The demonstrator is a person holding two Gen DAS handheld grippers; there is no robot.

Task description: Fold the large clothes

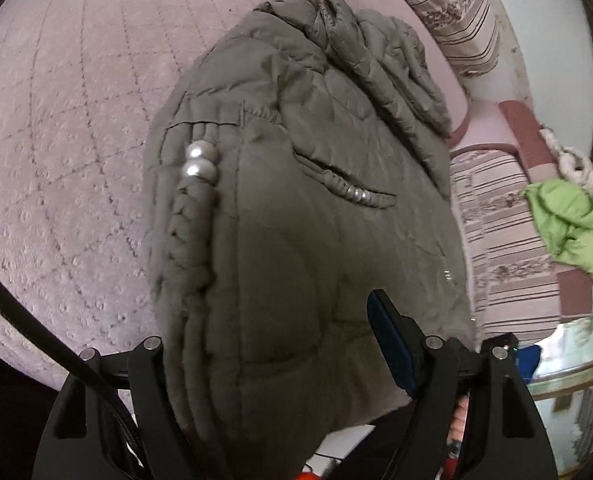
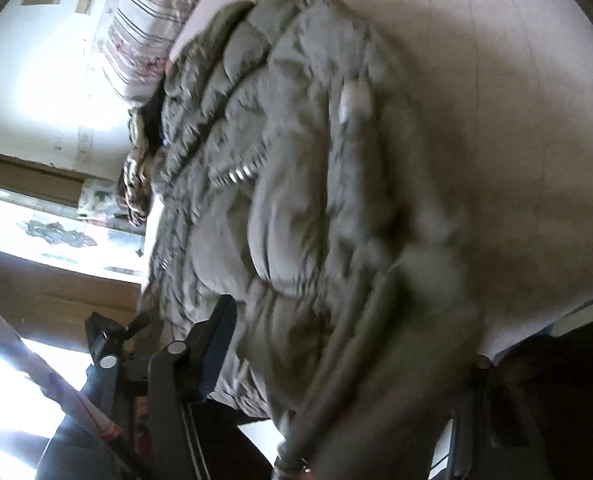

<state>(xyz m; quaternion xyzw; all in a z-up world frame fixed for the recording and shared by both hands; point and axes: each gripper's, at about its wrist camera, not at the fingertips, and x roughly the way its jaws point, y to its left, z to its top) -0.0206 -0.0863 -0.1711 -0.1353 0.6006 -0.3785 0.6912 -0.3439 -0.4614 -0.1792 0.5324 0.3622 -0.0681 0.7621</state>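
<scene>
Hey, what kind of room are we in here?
Likely a living room or bedroom in a home. A padded olive jacket lies on a pink quilted cover, striped cushions line the edge like a sofa or daybed, and a green garment is tossed on them.

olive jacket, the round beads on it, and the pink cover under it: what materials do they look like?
Jacket: looks like thin synthetic shell over puffy fill, matte with slight sheen; quilted seams and fine crinkles suggest it.
Beads: glossy pearl-like white, probably plastic; bright highlights.
Bed cover: soft matte textile, likely quilted cotton or polyester; stitched diamond grid with small embossed motifs.
</scene>
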